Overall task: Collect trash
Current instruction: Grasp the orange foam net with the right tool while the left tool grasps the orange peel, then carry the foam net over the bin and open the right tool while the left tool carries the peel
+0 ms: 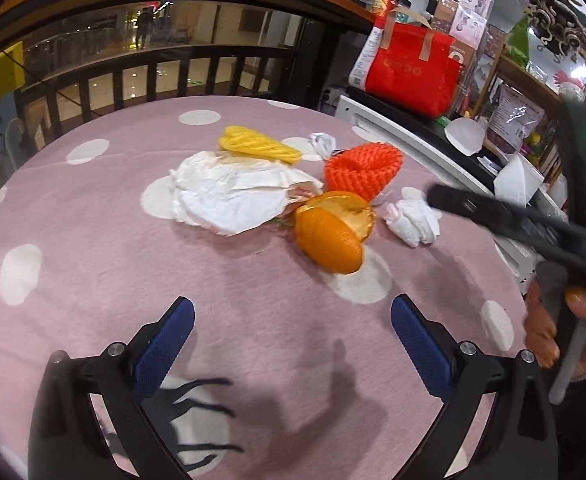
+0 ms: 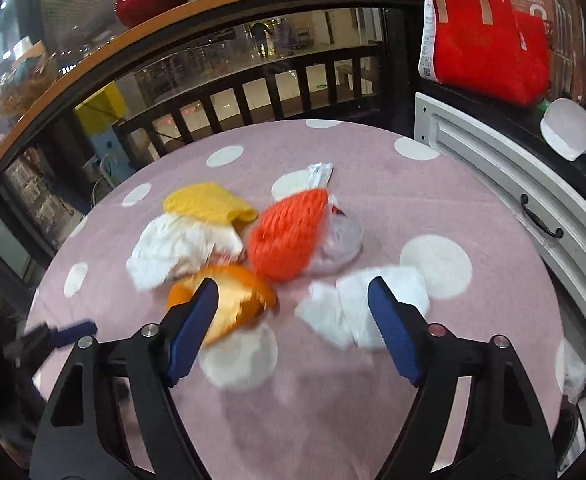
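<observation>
Both spread, holding nothing: left gripper (image 1: pixel 293 320) near side of table (image 1: pixel 93 240), right gripper (image 2: pixel 293 304) over orange peel (image 2: pixel 229 304) & crumpled tissue (image 2: pixel 357 304), w/ orange net (image 2: pixel 289 232) farther back.

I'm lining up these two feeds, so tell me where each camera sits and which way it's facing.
Left wrist: on the left gripper, facing the trash pile across the pink tablecloth; shows its blue fingers, the right gripper and hand.
Right wrist: on the right gripper, over the pile; fingers open.
Shared: orange peel, orange net.
</observation>
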The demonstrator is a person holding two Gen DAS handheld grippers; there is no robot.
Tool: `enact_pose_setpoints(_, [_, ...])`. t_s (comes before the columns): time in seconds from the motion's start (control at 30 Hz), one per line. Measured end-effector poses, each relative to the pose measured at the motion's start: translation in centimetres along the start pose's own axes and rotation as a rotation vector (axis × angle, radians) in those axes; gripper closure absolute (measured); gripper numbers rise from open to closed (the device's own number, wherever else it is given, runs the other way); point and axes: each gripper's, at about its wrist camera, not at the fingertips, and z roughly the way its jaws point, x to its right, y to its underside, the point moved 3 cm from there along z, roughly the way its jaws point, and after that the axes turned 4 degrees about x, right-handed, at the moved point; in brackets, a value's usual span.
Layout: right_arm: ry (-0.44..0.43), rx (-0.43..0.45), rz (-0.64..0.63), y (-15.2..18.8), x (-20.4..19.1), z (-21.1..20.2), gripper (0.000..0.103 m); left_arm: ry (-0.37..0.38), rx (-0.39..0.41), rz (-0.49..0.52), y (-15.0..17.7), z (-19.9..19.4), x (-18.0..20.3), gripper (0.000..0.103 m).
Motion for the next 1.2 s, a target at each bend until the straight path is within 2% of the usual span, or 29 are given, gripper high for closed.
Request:
enact_pose_setpoints(0.2, [-0.013,-0.035,0.072,-1.9,0.7,4.3,0.047,0.019,-0.036,-0.020,-0.9,2.7,1.0,0.006])
enact_pose_setpoints(0.27, [-0.033,-0.046,0.092,-2.1,0.8,5.3,0.058,0.025,-0.042,-0.039,-1.3,3.5,1.1,0.007])
enact_pose_setpoints(0.33, [-0.043,-0.057,0.087,-2.2,0.5,5.8,0.083,0.027,-0.044,-0.057,-1.8,4.4,1.2,0.008])
enact_pose_setpoints(0.37, [-0.042,-0.063,0.083,-2.1,0.5,5.9,0.084,0.025,-0.042,-0.066,-2.0,4.8,1.2,0.009])
enact_pose_setpoints(0.43, [-0.055,-0.059,0.083,-1.8,0.5,5.7,0.091,0.019,-0.041,-0.095,-2.3,5.6,1.0,0.021])
enact_pose_setpoints(0.47, [-0.059,-0.056,0.080,-1.7,0.5,5.5,0.091,0.021,-0.043,-0.115,-2.4,5.9,0.8,0.025])
enact_pose_setpoints(0.53, [-0.074,-0.043,0.077,-1.5,0.6,4.6,0.091,0.018,-0.044,-0.142,-2.5,6.4,0.4,0.042])
enact_pose_setpoints(0.57, [-0.078,-0.039,0.076,-1.4,0.6,4.3,0.091,0.016,-0.047,-0.154,-2.4,6.6,0.2,0.046])
enact_pose_setpoints(0.63, [-0.084,-0.021,0.070,-1.2,0.8,3.2,0.092,0.023,-0.047,-0.182,-2.2,6.8,-0.1,0.067])
enact_pose_setpoints(0.7, [-0.094,-0.006,0.065,-1.0,0.8,2.0,0.092,0.033,-0.036,-0.197,-2.0,6.6,-0.4,0.076])
enact_pose_setpoints(0.93, [-0.105,0.027,0.031,0.0,0.6,-1.4,0.092,0.034,-0.002,-0.159,-1.6,4.5,0.4,0.083])
enact_pose_setpoints(1.2, [-0.107,0.047,-0.034,2.3,0.3,-6.1,0.092,0.080,0.041,-0.145,-0.4,0.7,1.7,0.084])
